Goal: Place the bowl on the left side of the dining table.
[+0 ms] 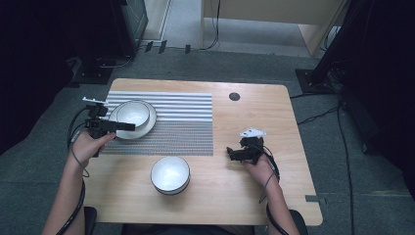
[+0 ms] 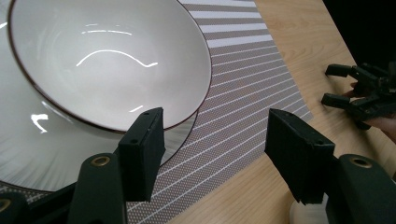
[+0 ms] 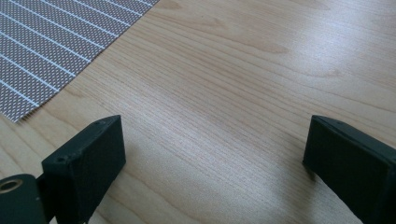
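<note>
Grey carpet surrounds a light wooden surface (image 1: 254,122), on which a striped grey and white placemat (image 1: 181,122) covers the far left part. On the left end of that placemat sits a white plate (image 1: 147,128) carrying a white bowl (image 1: 131,112) with a thin dark rim. The left tongs (image 1: 128,127) hover at the near edge of this bowl and plate, jaws spread wide and holding nothing; in the left gripper view one jaw stands just in front of the bowl's rim (image 2: 140,128) while the other is out over the placemat (image 2: 243,93) and bare wood. A stack of white bowls (image 1: 170,175) stands on the bare wood near the front edge, between the two hands and apart from both. The right tongs (image 1: 231,153) rest low over the wood to the right of the placemat, jaws wide apart with only wood grain between them, pointing towards the placemat's near corner (image 3: 42,51). A small dark round hole (image 1: 234,96) marks the surface's far side.
</note>
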A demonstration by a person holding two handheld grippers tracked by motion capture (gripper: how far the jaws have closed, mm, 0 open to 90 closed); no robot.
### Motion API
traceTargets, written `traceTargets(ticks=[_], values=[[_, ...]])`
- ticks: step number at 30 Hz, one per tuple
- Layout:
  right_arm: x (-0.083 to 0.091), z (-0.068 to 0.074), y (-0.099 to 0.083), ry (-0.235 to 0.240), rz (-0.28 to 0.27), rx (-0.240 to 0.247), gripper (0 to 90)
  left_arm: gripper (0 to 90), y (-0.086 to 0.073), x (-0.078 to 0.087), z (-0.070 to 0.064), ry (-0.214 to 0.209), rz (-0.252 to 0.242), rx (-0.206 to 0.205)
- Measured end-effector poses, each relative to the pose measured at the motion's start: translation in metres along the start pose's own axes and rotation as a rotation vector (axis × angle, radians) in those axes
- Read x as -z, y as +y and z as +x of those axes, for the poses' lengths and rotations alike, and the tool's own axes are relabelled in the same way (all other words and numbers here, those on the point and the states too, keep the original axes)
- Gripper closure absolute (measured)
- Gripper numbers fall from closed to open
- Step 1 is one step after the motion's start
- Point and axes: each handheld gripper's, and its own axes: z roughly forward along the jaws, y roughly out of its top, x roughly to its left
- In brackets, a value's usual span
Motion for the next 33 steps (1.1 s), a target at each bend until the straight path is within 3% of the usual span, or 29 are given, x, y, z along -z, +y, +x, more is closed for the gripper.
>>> traceTargets(ticks=[14, 22, 33], values=[[0.000, 0.000, 0.000, 0.001, 0.001, -0.002, 4.9, 36.8, -0.001, -0.009, -0.015, -0.039, -0.001, -0.061], [0.000, 0.000, 0.000, 0.004, 0.001, 0.001, 4.9, 36.5, -0.004, -0.024, -0.026, -0.067, 0.029, -0.100], [0.000, 0.000, 0.000, 0.004, 0.000, 0.003, 4.9, 36.0, -0.007, -0.039, -0.030, -0.084, 0.057, -0.115]])
